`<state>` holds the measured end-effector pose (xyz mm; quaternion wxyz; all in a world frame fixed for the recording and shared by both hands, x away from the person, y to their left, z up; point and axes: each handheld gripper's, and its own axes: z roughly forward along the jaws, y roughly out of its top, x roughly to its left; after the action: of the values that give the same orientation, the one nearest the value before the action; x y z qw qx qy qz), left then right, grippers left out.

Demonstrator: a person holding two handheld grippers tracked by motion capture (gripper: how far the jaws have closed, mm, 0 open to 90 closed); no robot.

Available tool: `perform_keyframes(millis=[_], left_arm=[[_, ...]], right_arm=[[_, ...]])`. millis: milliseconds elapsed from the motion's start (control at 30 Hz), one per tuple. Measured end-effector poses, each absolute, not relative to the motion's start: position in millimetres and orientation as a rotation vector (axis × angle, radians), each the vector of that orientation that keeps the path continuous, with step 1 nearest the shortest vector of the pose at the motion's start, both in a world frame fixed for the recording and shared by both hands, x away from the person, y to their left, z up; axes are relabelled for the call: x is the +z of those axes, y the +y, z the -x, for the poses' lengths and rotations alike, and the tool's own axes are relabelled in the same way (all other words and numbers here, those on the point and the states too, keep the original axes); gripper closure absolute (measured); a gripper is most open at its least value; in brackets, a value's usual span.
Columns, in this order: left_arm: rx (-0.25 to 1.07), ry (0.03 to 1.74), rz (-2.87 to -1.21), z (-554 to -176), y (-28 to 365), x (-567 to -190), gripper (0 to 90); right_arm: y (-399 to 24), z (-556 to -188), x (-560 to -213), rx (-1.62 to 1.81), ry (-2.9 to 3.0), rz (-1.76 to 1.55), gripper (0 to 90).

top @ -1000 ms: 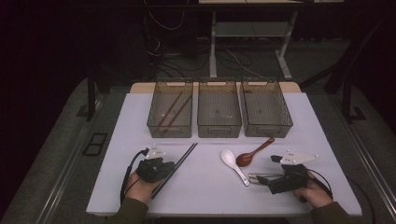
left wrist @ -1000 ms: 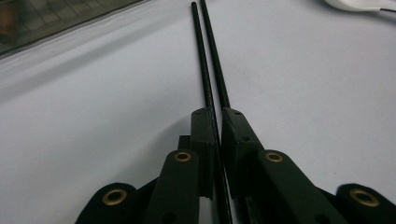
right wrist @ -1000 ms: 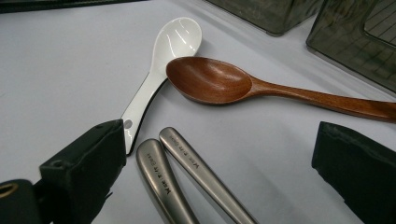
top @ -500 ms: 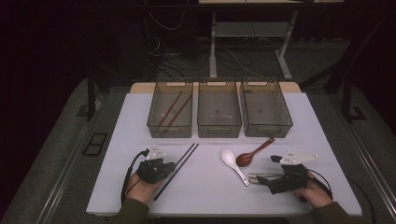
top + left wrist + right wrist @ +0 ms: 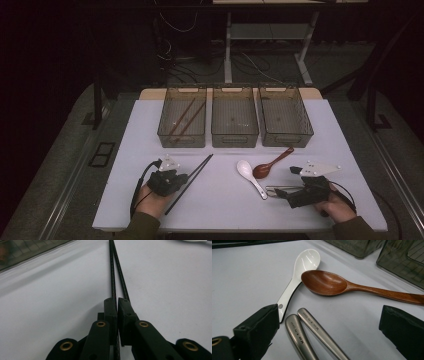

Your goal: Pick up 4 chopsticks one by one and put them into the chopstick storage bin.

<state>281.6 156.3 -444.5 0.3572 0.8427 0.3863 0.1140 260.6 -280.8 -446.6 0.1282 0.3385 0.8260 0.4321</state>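
Gripping black chopsticks beside three bins

Three smoky translucent plastic bins stand in a row at the far side of the white worktop [image 5: 125, 165]. The left bin [image 5: 183, 120] holds a pair of reddish-brown chopsticks [image 5: 184, 119] lying lengthwise on its floor. The middle bin [image 5: 234, 119] and the right bin [image 5: 285, 117] each show a small dark speck on the floor, too small to identify.

On the near left, the left gripper [image 5: 184, 178] has its fingers [image 5: 110, 311] pressed together on a pair of thin black chopsticks [image 5: 192, 180], which lie at a slant on the worktop, their far ends pointing toward the left bin. The gripper's body hides the middle of the pair in the high view.

On the near right, the right gripper [image 5: 280, 191] rests with its fingers [image 5: 260, 326] spread wide, either side of two brushed-steel utensil handles [image 5: 312, 336] without touching them. Their working ends are cut off at the bottom edge of the right gripper view, and the engraved lettering on them is too small to read. Just beyond lie a white ceramic soup spoon [image 5: 250, 176] and a brown wooden spoon [image 5: 272, 163], bowls close together; whether they touch cannot be told.
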Motion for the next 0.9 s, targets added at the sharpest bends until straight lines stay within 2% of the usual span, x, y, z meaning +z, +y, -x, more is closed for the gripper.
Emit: perform_keyframes(millis=[900], left_arm=[[0.265,0.985,-2.048,-283.1,168.5,-418.4,85.6]], right_arm=[[-280.7,-261.2,-446.9,1.254,2.403,-0.988,3.0]])
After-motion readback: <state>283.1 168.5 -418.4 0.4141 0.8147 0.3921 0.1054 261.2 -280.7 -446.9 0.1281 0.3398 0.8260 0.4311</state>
